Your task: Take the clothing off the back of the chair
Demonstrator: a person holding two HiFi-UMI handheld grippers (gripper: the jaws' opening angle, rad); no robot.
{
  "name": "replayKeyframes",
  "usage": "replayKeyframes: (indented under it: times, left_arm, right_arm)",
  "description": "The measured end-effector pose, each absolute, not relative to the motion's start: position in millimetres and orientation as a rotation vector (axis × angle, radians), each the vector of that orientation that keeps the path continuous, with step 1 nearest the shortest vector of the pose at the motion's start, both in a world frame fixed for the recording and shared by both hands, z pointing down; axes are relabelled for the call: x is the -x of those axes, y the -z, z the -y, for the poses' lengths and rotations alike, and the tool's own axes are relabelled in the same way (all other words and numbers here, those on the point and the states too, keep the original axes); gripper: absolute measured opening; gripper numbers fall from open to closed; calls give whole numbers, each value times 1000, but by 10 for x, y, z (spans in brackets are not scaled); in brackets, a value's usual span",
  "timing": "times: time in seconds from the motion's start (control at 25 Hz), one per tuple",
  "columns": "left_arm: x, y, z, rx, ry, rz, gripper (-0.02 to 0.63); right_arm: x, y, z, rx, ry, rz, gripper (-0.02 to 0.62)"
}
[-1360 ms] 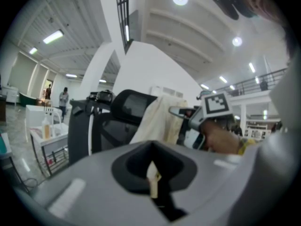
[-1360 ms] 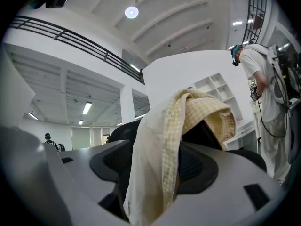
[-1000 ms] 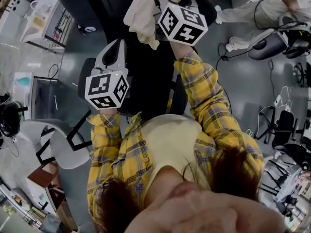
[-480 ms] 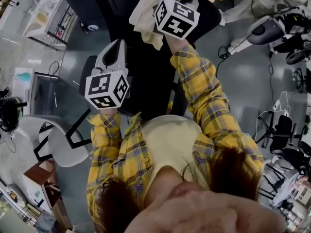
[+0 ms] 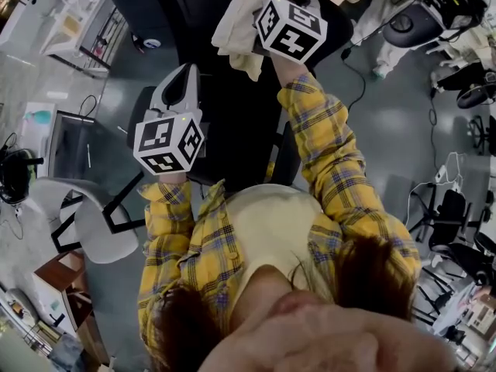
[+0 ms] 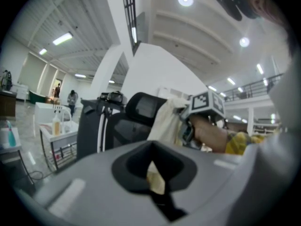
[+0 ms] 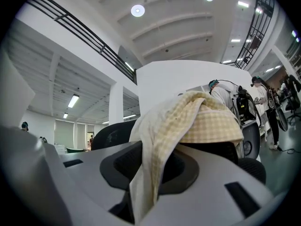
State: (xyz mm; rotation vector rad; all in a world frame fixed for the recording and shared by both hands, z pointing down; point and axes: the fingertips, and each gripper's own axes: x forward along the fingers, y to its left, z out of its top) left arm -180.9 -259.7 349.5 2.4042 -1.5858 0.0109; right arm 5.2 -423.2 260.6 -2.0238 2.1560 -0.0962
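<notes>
R tongs [image 7: 143, 187] just closing on clothing [image 7: 197, 121], arm outstretched; L tongs [image 5: 184, 74] shut.

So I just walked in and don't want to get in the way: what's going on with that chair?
A person with a gripper in each hand is taking a cream checked garment off the back of a black office chair. The right gripper has just been closing its jaws and now pinches a fold of the garment, which hangs over the chair back, not yet lifted. The left gripper is held nearer the person, off the cloth.
</notes>
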Motion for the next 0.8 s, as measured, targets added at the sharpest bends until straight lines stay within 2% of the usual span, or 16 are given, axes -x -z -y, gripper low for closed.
replayKeyframes:
  times: [0.36, 0.8]
  left_arm:
    - [1717, -3376, 2489, -2406, 13, 1617, 3]
    - [1430, -3228, 2356, -2421, 35, 1650, 3]
  right_arm:
    - [-100, -2344, 3989, 1903, -13, -2231, 74]
    - [-399, -1928, 3683, 1798, -119, -2226, 71]
